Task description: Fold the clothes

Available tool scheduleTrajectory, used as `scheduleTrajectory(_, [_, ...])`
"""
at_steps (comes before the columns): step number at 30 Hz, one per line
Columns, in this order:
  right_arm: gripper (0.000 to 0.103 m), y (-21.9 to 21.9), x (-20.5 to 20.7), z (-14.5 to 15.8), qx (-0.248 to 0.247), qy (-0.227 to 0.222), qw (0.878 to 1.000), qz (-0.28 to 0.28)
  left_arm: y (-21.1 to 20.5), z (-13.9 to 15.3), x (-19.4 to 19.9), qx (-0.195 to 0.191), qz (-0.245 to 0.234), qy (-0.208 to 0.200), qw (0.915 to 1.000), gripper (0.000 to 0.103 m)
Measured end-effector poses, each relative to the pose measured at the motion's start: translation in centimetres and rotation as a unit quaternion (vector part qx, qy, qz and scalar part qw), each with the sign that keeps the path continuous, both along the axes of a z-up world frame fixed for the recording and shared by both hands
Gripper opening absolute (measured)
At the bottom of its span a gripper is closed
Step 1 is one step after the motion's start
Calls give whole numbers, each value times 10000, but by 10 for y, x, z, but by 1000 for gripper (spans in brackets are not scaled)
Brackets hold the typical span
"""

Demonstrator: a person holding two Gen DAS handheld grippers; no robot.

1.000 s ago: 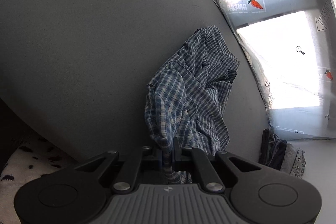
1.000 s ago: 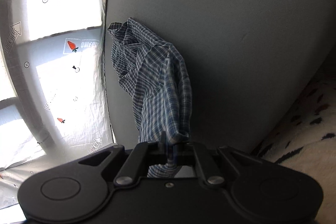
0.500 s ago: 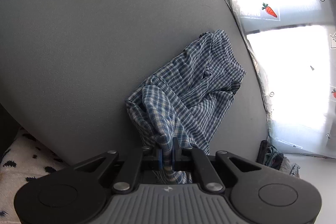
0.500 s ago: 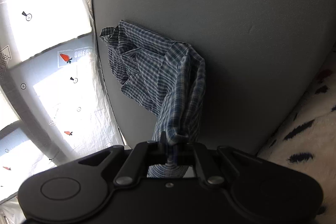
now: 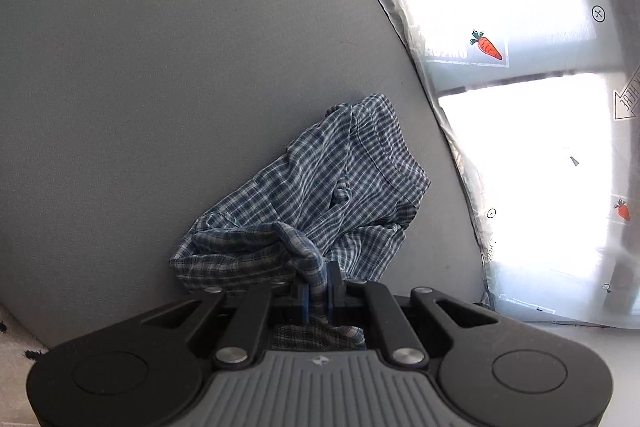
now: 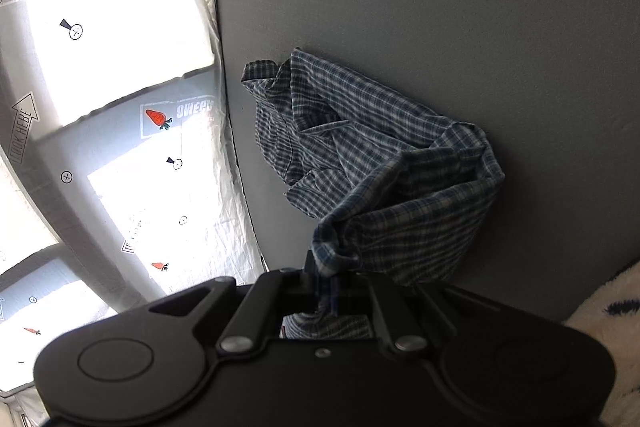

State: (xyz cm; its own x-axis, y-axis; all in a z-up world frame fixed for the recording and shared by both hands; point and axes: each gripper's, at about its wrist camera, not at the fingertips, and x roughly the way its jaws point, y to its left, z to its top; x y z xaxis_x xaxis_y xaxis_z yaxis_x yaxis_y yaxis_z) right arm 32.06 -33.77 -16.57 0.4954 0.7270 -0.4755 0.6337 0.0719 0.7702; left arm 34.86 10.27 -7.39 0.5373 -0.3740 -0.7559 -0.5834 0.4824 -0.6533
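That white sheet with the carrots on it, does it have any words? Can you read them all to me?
"LOOK HERE" inside an arrow on the white sheet, in the right wrist view.
An arrow at the left wrist view's edge, ending "HERE"; the rest is cut off.
Lettering beside a carrot picture: mirrored, too blurred to read.
A small tilted label lower down: too small to read.
The plaid shirt shows no text.

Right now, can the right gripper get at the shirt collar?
Probably not yet. The right gripper is shut on a bunched edge of the shirt, so it would have to let go first. The collar area lies bare on the far side.
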Motion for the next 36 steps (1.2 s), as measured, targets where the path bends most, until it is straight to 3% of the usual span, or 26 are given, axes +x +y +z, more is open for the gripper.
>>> scheduleTrajectory(11, [5, 14, 116, -29, -97, 211, 9997, -51, -5, -29, 96, 150, -183, 53, 9997, 8])
scheduleTrajectory(17, [5, 16, 170, -61, -140, 512, 9986, 16, -7, -55, 147, 227, -211, 197, 9993, 8])
scheduleTrajectory(23, [7, 18, 202, -98, -36, 930, 9957, 3, -2, -92, 183, 205, -296, 553, 9978, 10])
scheduleTrajectory(27, [12, 15, 213, -114, 105, 1126, 9936, -28, 0, -108, 200, 273, -694, 487, 9960, 15])
scheduleTrajectory(31, [14, 13, 225, -110, -11, 908, 9956, 236, 3, -111, 208, 314, -1013, 422, 9935, 16])
scheduleTrajectory(36, [21, 15, 239, -90, -481, 399, 9965, 563, 9, -91, 202, 478, -1150, -113, 9921, 28])
